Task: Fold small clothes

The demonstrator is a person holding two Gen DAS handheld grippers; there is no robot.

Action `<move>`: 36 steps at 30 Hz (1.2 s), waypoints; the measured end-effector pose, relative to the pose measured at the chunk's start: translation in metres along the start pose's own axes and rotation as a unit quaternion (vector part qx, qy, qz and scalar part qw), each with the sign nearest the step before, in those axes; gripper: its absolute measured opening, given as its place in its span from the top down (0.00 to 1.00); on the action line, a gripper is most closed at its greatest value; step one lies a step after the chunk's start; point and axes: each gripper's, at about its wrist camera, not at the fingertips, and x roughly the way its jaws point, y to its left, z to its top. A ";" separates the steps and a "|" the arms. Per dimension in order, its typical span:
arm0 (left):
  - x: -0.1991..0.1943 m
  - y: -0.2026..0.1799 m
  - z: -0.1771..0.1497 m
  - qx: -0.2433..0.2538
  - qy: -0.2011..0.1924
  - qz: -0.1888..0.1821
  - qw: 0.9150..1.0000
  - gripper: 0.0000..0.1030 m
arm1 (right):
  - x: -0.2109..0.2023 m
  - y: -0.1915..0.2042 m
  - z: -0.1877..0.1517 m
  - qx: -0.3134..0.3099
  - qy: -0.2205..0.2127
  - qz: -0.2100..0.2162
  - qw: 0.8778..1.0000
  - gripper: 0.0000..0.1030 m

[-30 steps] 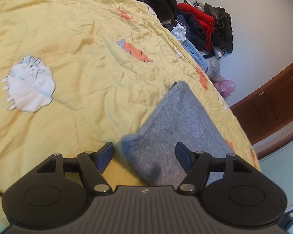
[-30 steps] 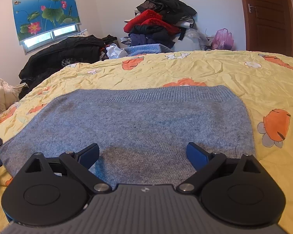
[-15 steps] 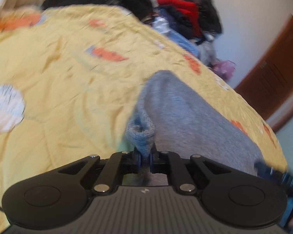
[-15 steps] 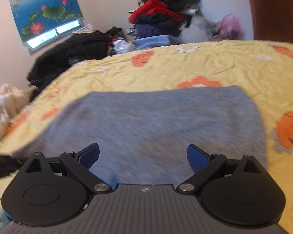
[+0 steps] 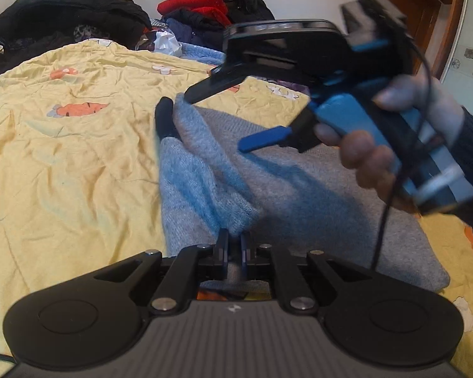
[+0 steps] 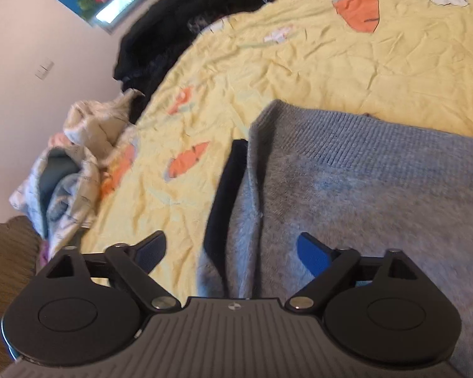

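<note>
One grey knitted garment [image 5: 299, 189] lies on the yellow bedspread [image 5: 63, 157] of the bed, worked by two hand-held grippers. Only the left wrist view shows the person's hand [image 5: 403, 138] carrying the right hand-held gripper [image 6: 231, 249]; only the right wrist view shows the crumpled pale clothes [image 6: 69, 163] at the bed's edge. The left hand-held gripper [image 5: 234, 247] is pressed together, pinching the garment's lifted edge, while the right one's jaws stand wide, closing, with a fold of the garment between them.
</note>
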 end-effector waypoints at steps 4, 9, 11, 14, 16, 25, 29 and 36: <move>-0.001 -0.002 0.000 0.039 -0.016 0.037 0.998 0.93 | 0.023 0.012 0.007 -0.008 0.027 0.012 1.000 0.15; -0.005 0.002 -0.004 0.067 -0.028 0.060 0.996 0.89 | 0.032 0.017 0.006 -0.025 0.044 0.007 0.999 0.15; -0.006 0.006 -0.005 0.060 -0.023 0.065 0.996 0.70 | 0.032 0.015 0.004 -0.021 0.043 0.012 0.999 0.15; -0.006 0.012 -0.003 0.048 -0.039 0.089 0.994 0.29 | 0.030 0.010 0.002 -0.014 0.041 0.021 0.999 0.15; -0.004 0.013 -0.001 0.048 -0.044 0.096 0.993 0.27 | 0.030 0.006 0.002 -0.006 0.039 0.027 0.999 0.15; 0.018 0.023 0.023 0.005 -0.057 0.127 0.990 0.47 | 0.028 0.008 0.011 0.001 0.034 0.039 0.999 0.14; 0.023 0.037 0.035 -0.016 -0.046 0.116 0.992 0.94 | 0.034 0.007 0.022 0.007 0.037 0.043 0.998 0.14; -0.008 0.006 0.028 0.053 -0.096 0.080 0.991 0.94 | 0.054 0.023 0.041 -0.013 0.057 0.027 0.998 0.14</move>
